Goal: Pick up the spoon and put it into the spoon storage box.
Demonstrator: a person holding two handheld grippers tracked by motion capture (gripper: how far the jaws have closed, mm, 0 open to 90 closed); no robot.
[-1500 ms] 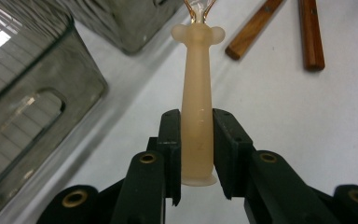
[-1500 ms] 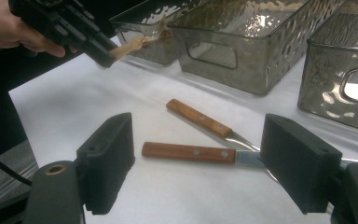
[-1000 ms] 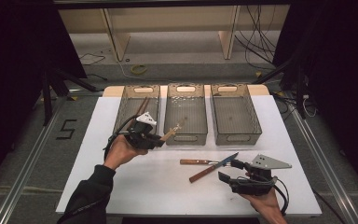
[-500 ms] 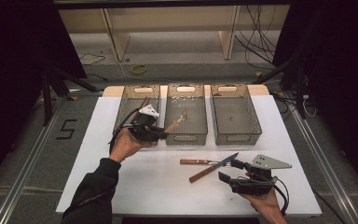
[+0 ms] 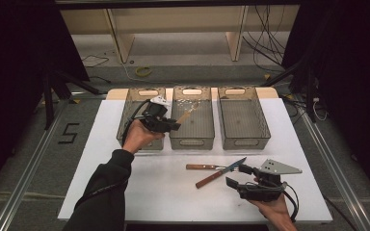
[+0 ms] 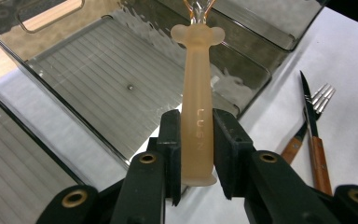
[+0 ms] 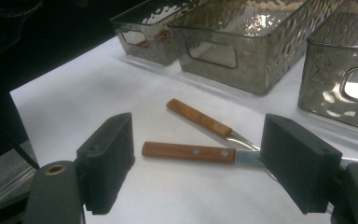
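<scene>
My left gripper [image 5: 169, 124] is shut on the pale translucent handle of a utensil [image 5: 185, 116] and holds it above the middle grey bin [image 5: 192, 142]. In the left gripper view both pads press on that utensil [image 6: 196, 98], which points into the middle bin [image 6: 98, 79]; its clear head is cut off at the top edge. A wood-handled knife [image 5: 212, 167] and fork [image 5: 209, 179] lie crossed on the white mat. My right gripper [image 5: 237, 176] rests just right of them, open, with nothing between its pads. In the right gripper view the right gripper [image 7: 203, 161] faces a wooden handle [image 7: 189, 151] lying ahead.
Three grey bins stand in a row at the back of the white mat [image 5: 125, 192]: the left bin [image 5: 124, 126], the middle one and the right bin [image 5: 243, 120]. Cables lie on the floor beyond the table. The mat's front edge is close to my right hand.
My left gripper has carried the utensil away from the person and a little right, from in front of the left bin to over the middle bin. The right gripper has stayed put.
</scene>
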